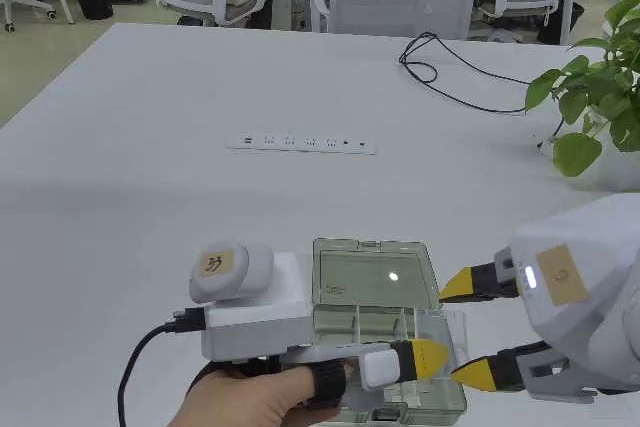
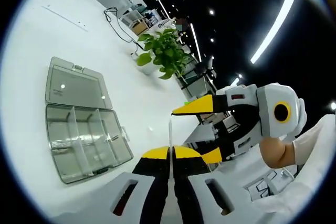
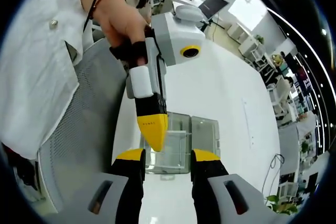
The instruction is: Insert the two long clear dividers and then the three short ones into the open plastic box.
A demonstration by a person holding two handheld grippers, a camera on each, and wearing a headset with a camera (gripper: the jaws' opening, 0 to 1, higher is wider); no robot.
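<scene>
The left gripper view shows the left gripper [image 2: 170,153] clamped on a thin clear divider [image 2: 169,132], seen edge-on beside the open box [image 2: 107,148], which holds partitions. The right gripper view shows the right gripper [image 3: 169,160] with its jaws apart, near the box.

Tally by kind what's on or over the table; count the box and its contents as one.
Box: 1
Power strip: 1
Plant: 1
Cable: 1
Hand-held gripper: 2, left, right
Divider, held by left: 1
Total: 7
</scene>
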